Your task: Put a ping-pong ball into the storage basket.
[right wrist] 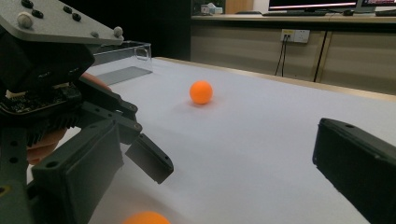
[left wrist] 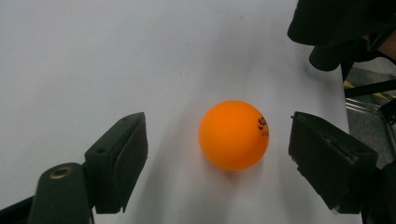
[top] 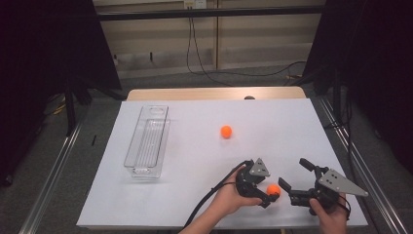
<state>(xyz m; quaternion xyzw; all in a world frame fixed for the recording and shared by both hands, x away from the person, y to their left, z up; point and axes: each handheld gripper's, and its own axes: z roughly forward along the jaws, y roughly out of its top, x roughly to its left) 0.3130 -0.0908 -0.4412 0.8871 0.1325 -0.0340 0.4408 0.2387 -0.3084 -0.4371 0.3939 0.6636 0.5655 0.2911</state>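
Straddling the near orange ball (left wrist: pixel 233 135) on the white tabletop (top: pixel 195 195), the left tool (top: pixel 265 187) has its jaws spread, neither pad touching. An uneven closure could squirt the ball toward the tabletop edge. Beside it the right tool (top: pixel 294 178) waits, spread and empty. Farther off lie the second ball (top: pixel 226 131) and the clear bin (top: pixel 146 141).

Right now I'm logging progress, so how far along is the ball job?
Nothing looks done: the clear bin appears to hold no ball. In hand: the left gripper straddles the near orange ball, jaws apart, not touching it. Left: gripping it, then the far orange ball. The right gripper waits open.
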